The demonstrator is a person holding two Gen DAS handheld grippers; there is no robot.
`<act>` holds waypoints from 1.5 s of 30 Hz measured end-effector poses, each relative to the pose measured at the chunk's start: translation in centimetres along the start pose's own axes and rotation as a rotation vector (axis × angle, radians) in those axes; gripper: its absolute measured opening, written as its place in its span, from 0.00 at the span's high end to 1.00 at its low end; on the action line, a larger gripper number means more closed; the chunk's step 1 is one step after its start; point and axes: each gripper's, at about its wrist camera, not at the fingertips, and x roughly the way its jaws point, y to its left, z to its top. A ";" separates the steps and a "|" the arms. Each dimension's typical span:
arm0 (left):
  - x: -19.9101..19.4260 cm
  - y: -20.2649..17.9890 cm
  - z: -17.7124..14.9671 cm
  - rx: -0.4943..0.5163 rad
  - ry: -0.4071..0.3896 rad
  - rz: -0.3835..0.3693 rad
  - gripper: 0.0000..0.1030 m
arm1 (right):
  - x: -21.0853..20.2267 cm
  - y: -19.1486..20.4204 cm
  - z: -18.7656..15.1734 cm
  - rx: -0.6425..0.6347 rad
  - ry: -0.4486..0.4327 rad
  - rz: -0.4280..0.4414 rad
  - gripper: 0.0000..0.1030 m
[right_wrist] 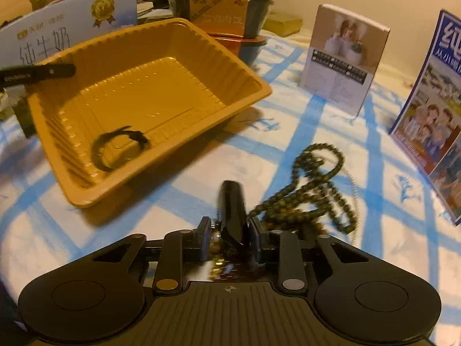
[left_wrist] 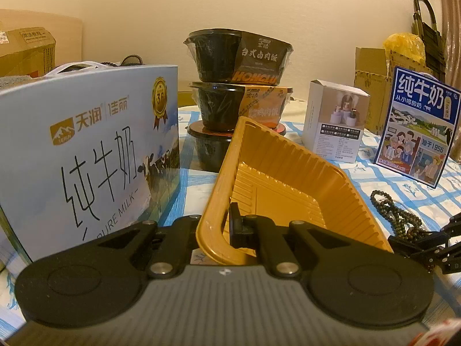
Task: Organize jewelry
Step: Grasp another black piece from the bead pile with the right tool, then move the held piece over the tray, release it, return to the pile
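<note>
A yellow ribbed plastic tray (left_wrist: 288,178) is tipped up on the checked tablecloth. My left gripper (left_wrist: 214,227) is shut on its near rim; one of its fingers (right_wrist: 37,72) shows at the tray's left edge in the right wrist view. A black bracelet (right_wrist: 121,148) lies inside the tray (right_wrist: 161,86). A long string of dark green beads (right_wrist: 317,190) lies coiled on the cloth right of the tray. My right gripper (right_wrist: 230,236) is at the beads' near end. A black strap-like piece (right_wrist: 233,210) stands up between its jaws, which look closed on it. The picture is blurred there.
A large pale-blue milk carton (left_wrist: 86,150) stands left of the tray. Stacked black food bowls (left_wrist: 239,80) are behind it. A small white box (right_wrist: 343,57) and a blue milk box (right_wrist: 432,109) stand to the right. Cardboard boxes (left_wrist: 374,86) sit at the back.
</note>
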 end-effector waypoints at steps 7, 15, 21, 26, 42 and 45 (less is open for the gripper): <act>0.0 0.0 0.0 0.000 0.000 0.000 0.94 | 0.7 -0.1 1.4 0.074 -0.019 -0.044 0.72; 0.0 0.0 0.0 0.003 -0.001 -0.001 0.94 | 2.6 0.2 1.5 0.083 0.029 -0.065 0.73; 0.0 -0.1 0.0 0.003 -0.001 -0.001 0.94 | 1.0 0.5 1.6 0.120 -0.049 -0.069 0.79; 0.0 -0.1 0.1 0.004 -0.001 -0.003 0.94 | -1.9 0.8 2.8 0.198 -0.165 -0.046 0.79; -0.1 -0.3 0.3 0.004 -0.008 -0.011 0.94 | -2.0 4.4 5.8 0.441 -0.281 0.299 0.79; -0.1 -0.2 0.2 0.000 -0.005 -0.010 0.94 | -0.5 6.4 6.0 0.391 -0.250 0.279 0.79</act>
